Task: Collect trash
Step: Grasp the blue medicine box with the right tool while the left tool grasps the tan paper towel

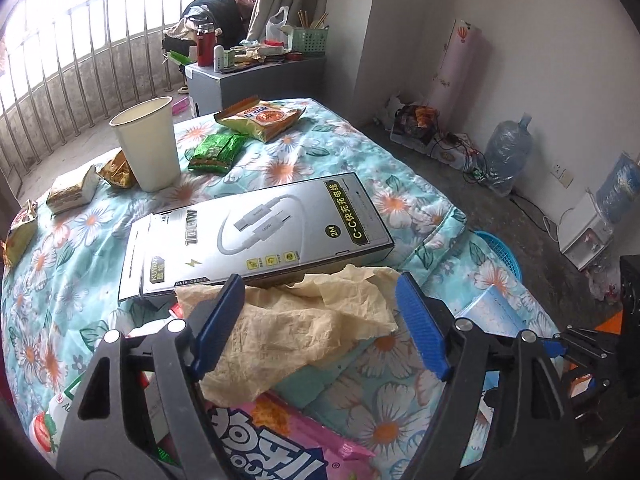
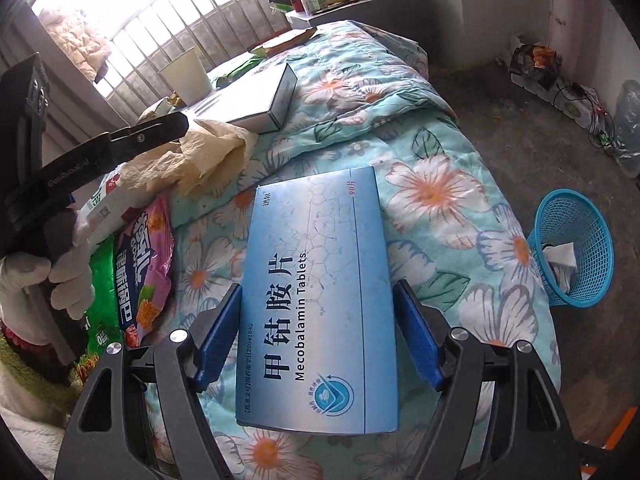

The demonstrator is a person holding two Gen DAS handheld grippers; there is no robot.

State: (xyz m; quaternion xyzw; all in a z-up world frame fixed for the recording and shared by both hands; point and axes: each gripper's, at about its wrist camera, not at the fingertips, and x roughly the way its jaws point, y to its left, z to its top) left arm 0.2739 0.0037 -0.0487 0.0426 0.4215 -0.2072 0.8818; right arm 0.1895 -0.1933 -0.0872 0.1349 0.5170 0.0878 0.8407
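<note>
Bedding fills both views: a turquoise quilt printed with white-and-orange flowers [image 2: 440,168] lies under both claws, which tilt down toward it. The right gripper [image 2: 318,290] stands wide, its blue pads [image 2: 218,340] flush against the two long edges of a flat blue-and-white cardboard tablet box [image 2: 320,280]; it is clenched on that box, which runs lengthwise out ahead of the fingertips, printed face up. A round blue mesh plastic basket [image 2: 572,248] stands on the floor off to this claw's right, well apart, with white paper inside. The left gripper [image 1: 320,280], held by a hand in a white glove [image 2: 60,276], is released and spread wide; a crumpled beige paper tissue [image 1: 296,336] lies between its fingers on the quilt. The left pad [image 1: 220,320] touches the tissue's edge, while the right pad stands just clear of it. Just ahead of the left fingertips, touching the tissue's far edge, lies a long grey cardboard cable box [image 1: 256,232]. Under this claw's base sits a pink plastic snack bag [image 1: 280,440]. Further ahead and to the left stands an upright white paper cup [image 1: 146,144]. Beyond the cable box lie a yellow-orange snack packet [image 1: 264,118] and a small crumpled green foil wrapper [image 1: 216,152], both well apart from the claw.
</note>
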